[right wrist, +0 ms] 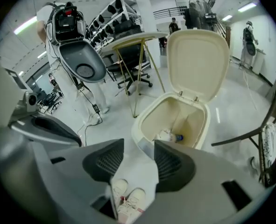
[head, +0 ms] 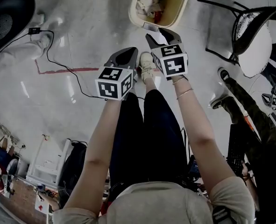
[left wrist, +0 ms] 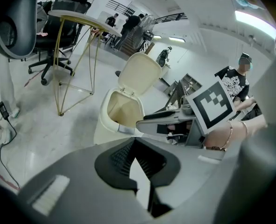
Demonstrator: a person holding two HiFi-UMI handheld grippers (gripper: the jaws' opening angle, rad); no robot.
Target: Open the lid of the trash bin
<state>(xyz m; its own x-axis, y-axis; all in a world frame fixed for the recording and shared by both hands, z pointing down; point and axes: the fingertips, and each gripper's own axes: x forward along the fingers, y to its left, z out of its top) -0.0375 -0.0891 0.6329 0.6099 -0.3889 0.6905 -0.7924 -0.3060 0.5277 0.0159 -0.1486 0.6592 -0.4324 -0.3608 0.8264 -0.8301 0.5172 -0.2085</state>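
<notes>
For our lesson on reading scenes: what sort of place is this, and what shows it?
Probably a shared indoor lab or workshop-style office. Clues are a wheeled office chair, shelving racks, and a power cable trailing over a polished, tape-marked floor.

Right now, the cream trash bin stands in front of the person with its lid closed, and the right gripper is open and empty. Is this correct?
Not quite: the lid is open, standing upright behind the mouth of the trash bin, as the right gripper view shows. The rest holds: the right gripper is open and empty.
</notes>
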